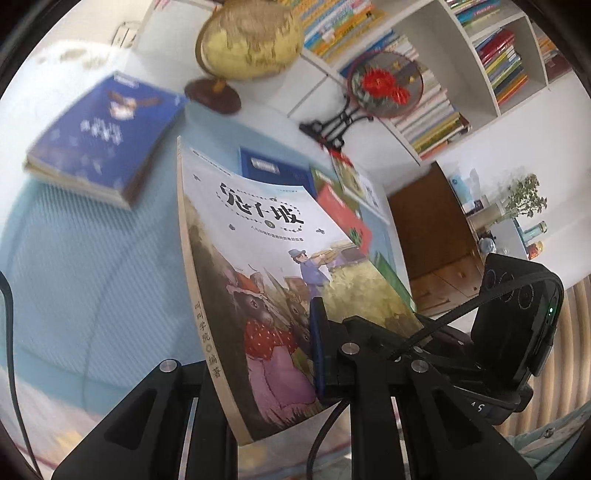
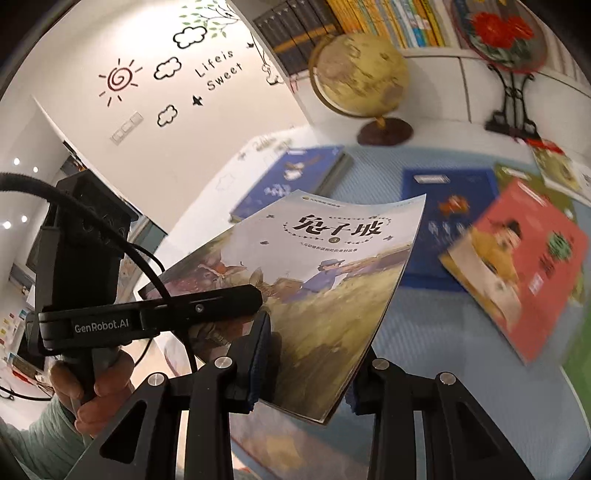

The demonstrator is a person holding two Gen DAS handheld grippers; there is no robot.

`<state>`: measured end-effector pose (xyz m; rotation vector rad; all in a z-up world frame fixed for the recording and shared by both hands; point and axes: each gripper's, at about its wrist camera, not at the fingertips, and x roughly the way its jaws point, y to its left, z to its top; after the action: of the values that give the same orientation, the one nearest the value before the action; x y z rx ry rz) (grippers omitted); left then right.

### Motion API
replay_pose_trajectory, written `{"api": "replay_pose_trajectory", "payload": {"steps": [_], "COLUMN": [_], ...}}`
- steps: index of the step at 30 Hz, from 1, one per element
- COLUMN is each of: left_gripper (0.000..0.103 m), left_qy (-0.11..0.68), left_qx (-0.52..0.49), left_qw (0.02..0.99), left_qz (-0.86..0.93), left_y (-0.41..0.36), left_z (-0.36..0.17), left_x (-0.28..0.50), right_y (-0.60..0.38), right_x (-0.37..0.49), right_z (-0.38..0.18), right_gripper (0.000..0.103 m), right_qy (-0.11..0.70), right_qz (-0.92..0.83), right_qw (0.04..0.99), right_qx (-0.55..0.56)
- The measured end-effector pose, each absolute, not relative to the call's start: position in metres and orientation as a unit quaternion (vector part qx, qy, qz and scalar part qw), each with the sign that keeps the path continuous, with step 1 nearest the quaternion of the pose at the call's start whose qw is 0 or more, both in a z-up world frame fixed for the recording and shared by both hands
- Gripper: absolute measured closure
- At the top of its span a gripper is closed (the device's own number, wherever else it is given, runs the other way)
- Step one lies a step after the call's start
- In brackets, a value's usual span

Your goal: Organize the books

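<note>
A thin book with a pale cover and a rabbit illustration (image 1: 280,258) is lifted above the table, and both grippers hold it. My left gripper (image 1: 295,354) is shut on its lower edge, a blue pad (image 1: 317,350) pressing on the front cover. My right gripper (image 2: 306,369) is shut on the same book (image 2: 325,280) at its near corner; the cover bends upward. In the right wrist view the left gripper (image 2: 207,306) reaches onto the book from the left, held by a hand (image 2: 96,387).
On the light-blue mat (image 1: 92,277) lie a stack with a dark-blue cover (image 2: 288,181), another blue book (image 2: 447,221), a red book (image 2: 517,266) and green ones. A globe (image 2: 358,74), a round fan on a stand (image 2: 502,33) and filled shelves (image 1: 498,62) stand behind.
</note>
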<state>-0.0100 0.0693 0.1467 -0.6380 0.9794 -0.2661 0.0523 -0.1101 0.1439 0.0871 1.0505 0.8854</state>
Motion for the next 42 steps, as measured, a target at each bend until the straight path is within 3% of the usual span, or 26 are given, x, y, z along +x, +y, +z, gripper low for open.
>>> {"api": "replay_pose_trajectory", "payload": {"steps": [10,15,24,31,42], "left_gripper": [0.089,0.089,0.079,0.070,0.070], "left_qy": [0.457,0.484,0.502,0.530,0.529], "left_qx": [-0.295,-0.304,-0.323,-0.327,-0.346], "left_qw": [0.831,0.813,0.794,0.779,0.774], "left_qz": [-0.112,-0.111,-0.115,-0.074,-0.037], "left_y": [0.163,0.206,0.256,0.280,0.289], "left_z": [0.135,0.111,0.087,0.064,0.050], "left_x": [0.051,0.087,0.128,0.128,0.098], "right_y": [-0.001,0.047,0.093,0.116,0.136], "right_x": [0.110,0.147,0.185,0.193,0.186], "right_z": [0.140,0.118,0.097,0.075,0.058], "right_gripper": [0.069,0.068,0.068,0.068,0.068], "right_qy": [0.484,0.523,0.548,0.572,0.582], "right_qz": [0.399,0.387,0.374,0.370,0.385], "right_qw": [0.778,0.758,0.745,0.730,0.716], "right_qx": [0.027,0.046,0.071,0.057,0.023]}}
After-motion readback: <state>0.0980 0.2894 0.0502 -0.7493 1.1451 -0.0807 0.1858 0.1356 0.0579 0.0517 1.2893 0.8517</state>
